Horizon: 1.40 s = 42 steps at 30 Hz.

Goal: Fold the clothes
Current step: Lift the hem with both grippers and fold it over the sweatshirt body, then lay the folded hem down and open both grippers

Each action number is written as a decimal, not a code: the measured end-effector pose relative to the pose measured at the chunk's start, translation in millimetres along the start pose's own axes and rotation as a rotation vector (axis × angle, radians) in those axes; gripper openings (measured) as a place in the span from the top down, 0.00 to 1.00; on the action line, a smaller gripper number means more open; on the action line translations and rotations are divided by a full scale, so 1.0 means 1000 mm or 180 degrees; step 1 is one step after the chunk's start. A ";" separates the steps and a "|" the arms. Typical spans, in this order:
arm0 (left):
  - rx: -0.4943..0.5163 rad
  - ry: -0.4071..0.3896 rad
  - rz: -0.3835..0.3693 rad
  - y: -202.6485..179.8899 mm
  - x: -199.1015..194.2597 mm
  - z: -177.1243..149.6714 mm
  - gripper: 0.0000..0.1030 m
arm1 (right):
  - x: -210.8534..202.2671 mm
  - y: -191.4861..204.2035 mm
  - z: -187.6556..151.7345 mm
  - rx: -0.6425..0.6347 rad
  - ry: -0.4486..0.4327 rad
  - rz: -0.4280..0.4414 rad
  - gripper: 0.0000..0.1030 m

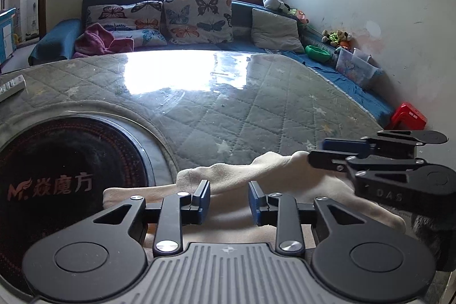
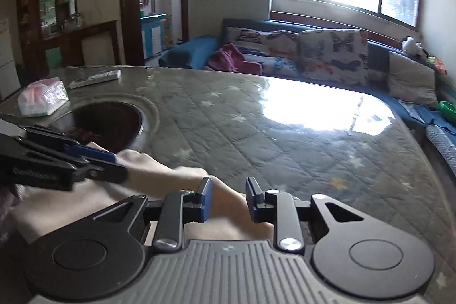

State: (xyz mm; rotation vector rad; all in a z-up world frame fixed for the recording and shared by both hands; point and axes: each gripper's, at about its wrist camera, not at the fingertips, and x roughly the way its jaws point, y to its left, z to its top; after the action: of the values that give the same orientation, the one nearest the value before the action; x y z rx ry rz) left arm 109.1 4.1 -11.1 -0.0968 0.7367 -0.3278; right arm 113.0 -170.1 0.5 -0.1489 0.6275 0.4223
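both grippers hover low over a cream garment (image 1: 228,178) at the near edge of the table (image 1: 256,110). left gripper (image 1: 229,200) has its blue pads a narrow gap apart, with cloth lying under and between them; the pads do not appear to press on it. right gripper (image 2: 229,200) shows the same narrow gap over the cloth's right part, and no clear pinch is visible there either.

the garment looks like soft, thick knit or fleece, pale cream, bunched into a rounded ridge that runs across between the two grippers, with a flatter layer spread beneath it. its exact type is hard to tell.

the table is covered with a grey-green quilted pad stitched in diamonds and dotted with pale stars, under a glossy clear sheet that glares white from the window. a round dark cooktop (image 1: 65,184) with red rings and lettering is set into the table at the left. a remote control (image 2: 95,78) and a pack of tissues (image 2: 42,100) lie farther off.

judging from this, a fold is in progress, with both grippers placed along the raised ridge. the next move likely calls for closing firmly on both ends of the edge and carrying them together evenly, since thick, limp cloth can slip or sag.
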 end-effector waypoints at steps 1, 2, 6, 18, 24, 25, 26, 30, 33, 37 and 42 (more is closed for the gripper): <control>-0.0010 0.0012 0.0009 0.000 0.003 0.000 0.69 | 0.005 0.002 0.001 0.0001 0.0018 0.0010 0.76; -0.0024 0.0023 0.0018 0.001 0.006 0.000 0.69 | 0.013 0.003 0.002 0.0010 0.0061 0.0025 0.76; -0.0066 0.0026 0.0025 0.003 0.012 0.001 0.69 | 0.034 0.004 -0.003 0.0055 0.0233 -0.0019 0.76; 0.0051 -0.0157 -0.0020 -0.014 -0.034 -0.017 0.57 | -0.019 0.014 -0.012 -0.0308 -0.0025 -0.0058 0.61; 0.0093 -0.0180 0.0061 -0.024 -0.050 -0.042 0.54 | -0.032 0.029 -0.037 -0.0450 -0.0140 -0.0329 0.43; 0.0080 -0.0171 0.0083 -0.024 -0.050 -0.045 0.53 | -0.031 0.030 -0.040 -0.0442 -0.0136 -0.0382 0.39; 0.0053 -0.0153 0.0096 -0.022 -0.050 -0.049 0.53 | -0.030 0.030 -0.042 -0.0434 -0.0129 -0.0427 0.35; 0.0008 -0.0159 0.0144 -0.016 -0.050 -0.059 0.54 | -0.027 0.026 -0.051 -0.0384 -0.0098 -0.0565 0.25; -0.0005 -0.0185 0.0157 -0.013 -0.052 -0.059 0.54 | -0.031 0.021 -0.055 -0.0382 -0.0146 -0.0670 0.18; -0.0046 -0.0206 0.0168 -0.010 -0.054 -0.057 0.53 | -0.046 0.017 -0.059 -0.0453 -0.0221 -0.0837 0.10; -0.0072 -0.0217 0.0175 -0.007 -0.054 -0.057 0.53 | -0.051 0.017 -0.078 -0.0755 -0.0221 -0.1063 0.01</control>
State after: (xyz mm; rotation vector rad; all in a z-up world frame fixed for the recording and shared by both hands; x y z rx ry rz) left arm 31.5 17.2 -16.6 -0.1085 0.6743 -0.2626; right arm 26.8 -191.8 -31.5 -0.4564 0.4715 0.1763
